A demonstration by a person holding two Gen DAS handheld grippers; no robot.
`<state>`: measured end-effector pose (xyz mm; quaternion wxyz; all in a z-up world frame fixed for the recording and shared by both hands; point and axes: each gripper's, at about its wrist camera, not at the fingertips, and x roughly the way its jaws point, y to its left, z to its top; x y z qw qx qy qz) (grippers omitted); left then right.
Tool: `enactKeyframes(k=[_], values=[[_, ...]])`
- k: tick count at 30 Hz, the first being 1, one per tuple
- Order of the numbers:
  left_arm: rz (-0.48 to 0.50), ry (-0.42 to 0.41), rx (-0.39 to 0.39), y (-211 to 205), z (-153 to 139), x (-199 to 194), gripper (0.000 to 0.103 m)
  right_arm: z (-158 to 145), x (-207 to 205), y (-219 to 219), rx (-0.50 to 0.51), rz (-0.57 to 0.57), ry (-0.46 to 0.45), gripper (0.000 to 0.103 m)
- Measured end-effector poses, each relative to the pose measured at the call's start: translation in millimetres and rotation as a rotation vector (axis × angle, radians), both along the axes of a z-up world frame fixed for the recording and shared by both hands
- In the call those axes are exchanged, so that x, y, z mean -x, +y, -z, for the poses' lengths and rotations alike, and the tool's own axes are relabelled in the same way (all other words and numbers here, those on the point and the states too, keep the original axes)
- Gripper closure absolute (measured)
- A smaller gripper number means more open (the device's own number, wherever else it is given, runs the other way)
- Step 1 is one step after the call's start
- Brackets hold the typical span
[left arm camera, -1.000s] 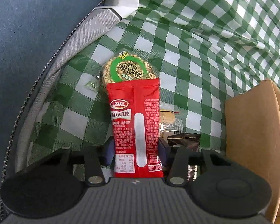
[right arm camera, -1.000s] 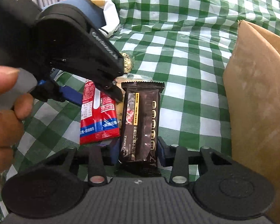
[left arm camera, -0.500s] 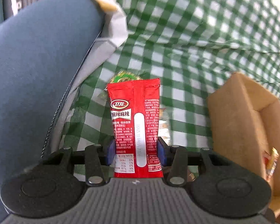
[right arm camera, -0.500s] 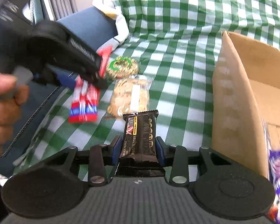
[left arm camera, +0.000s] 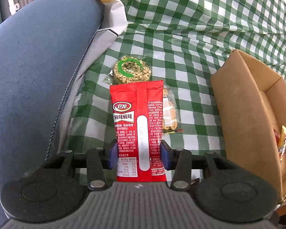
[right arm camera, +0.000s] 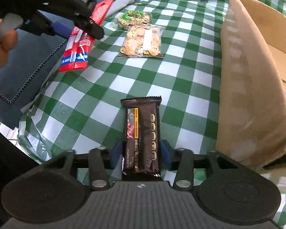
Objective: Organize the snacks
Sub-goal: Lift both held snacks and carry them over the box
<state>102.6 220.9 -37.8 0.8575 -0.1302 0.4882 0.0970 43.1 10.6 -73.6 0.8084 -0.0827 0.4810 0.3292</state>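
Cardboard is where all this is heading: the open box [right arm camera: 253, 87] stands toward the right edge of the desk [right arm camera: 135, 80] on its green-checked cloth, and a few wrappers already show inside it, a purple one at its near end in the right wrist view and a yellowish one in the left wrist view, so I'd judge the sorting partly done. Two snacks are in the air and not yet in. The left tongs [left arm camera: 137, 153] are clamped on a red spicy-snack packet [left arm camera: 137, 126], blue pads pressing both its edges, held up over the left edge of the desk beside a blue cushion [left arm camera: 32, 80]. The right tongs [right arm camera: 141, 153] have a dark chocolate bar [right arm camera: 142, 133] between them, near the box's outer wall; their jaws are opening at this moment, and a sliver of gap shows at the pads, so the bar looks more cradled than gripped, though I cannot tell for certain whether they still touch it. Lying untouched toward the far left of the cloth are a round peanut cake with a green ring [right arm camera: 133, 18] and, just in front of it, a clear bag of small biscuits [right arm camera: 142, 41]; those two remain to be collected. Against a second ago, both hands have come away from that pile and toward the box: the red packet sat right over the peanut cake then and now shows more cloth beneath it, the box's open inside has come into sight in both views, and the chocolate bar, tightly pinched before, now sits looser.
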Motion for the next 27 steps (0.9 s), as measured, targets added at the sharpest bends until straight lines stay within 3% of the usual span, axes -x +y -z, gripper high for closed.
enactKeyframes(k=[8, 11, 16, 22, 27], values=[[0.038, -0.002, -0.013, -10.7, 2.9, -7.1, 0.053, 9.7, -4.3, 12.9, 0.028, -0.024, -0.039, 0.049], [0.043, -0.004, -0.020, -11.6, 3.0, -7.3, 0.053, 9.2, -0.8, 15.2, 0.036, -0.040, -0.078, 0.062], [0.039, -0.014, -0.015, -10.8, 2.8, -7.4, 0.053, 4.2, 3.6, 12.4, 0.012, -0.049, -0.103, 0.062], [0.040, -0.029, -0.029, -12.4, 0.6, -4.9, 0.053, -22.1, 6.1, -6.3, -0.079, -0.008, -0.185, 0.062], [0.027, -0.058, -0.022, -10.4, -2.9, -4.6, 0.053, -64.2, -2.6, -26.2, -0.175, 0.047, -0.249, 0.062]])
